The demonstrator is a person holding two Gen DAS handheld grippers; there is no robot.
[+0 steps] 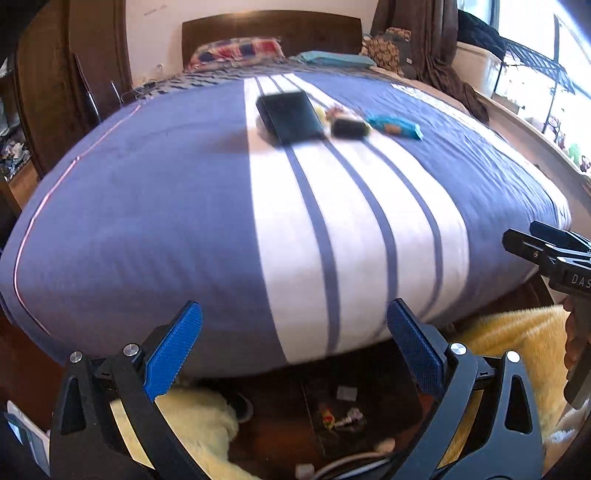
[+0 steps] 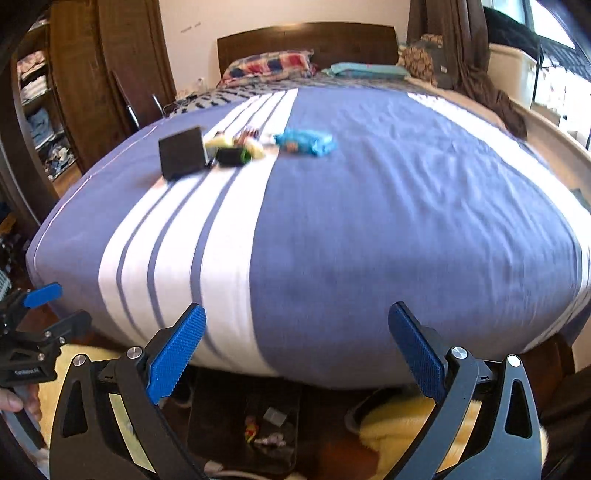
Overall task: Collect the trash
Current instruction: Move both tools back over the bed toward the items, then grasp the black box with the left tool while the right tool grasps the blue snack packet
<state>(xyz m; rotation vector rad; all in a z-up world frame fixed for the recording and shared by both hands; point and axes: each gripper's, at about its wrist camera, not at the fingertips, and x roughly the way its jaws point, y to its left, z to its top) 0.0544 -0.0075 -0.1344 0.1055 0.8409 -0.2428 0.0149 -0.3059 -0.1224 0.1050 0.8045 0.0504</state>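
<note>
My left gripper [image 1: 294, 347] is spread wide, its blue pads [image 1: 173, 350] holding nothing, poised off the foot of the bed [image 1: 147, 229]. My right gripper [image 2: 297, 349] is likewise spread wide and empty, at the same edge of the bed; its black body [image 1: 557, 258] enters the left camera's view at the right margin, and the left gripper [image 2: 37, 325] shows at the left margin of the right camera's view.

Beneath both grippers, the floor below the bed's foot: a dark tray [image 2: 243, 424] with small scraps [image 2: 258, 435] in it, flanked by pale yellow fleecy rugs [image 1: 199, 424].

Beyond the fingers, the blue bedspread with a white striped band [image 1: 351, 221] running from foot to head.

The trash lies well away from both grippers, clustered on the white band toward the head half of the bed: a blue wrapper [image 1: 395, 126] at the right end of the cluster; a small dark piece with a green edge [image 1: 349, 127] just beside it; pale yellow and mixed bits [image 2: 236, 142] behind, too blurred to identify. A black box [image 1: 290, 116] stands at the left end, touching or nearly touching these items.

At the head: a checked pillow [image 1: 236, 51], a teal pillow [image 1: 332, 59] and a dark headboard [image 1: 269, 31]. A wardrobe [image 2: 103, 74] stands at left; a window [image 1: 535, 55] at right.
</note>
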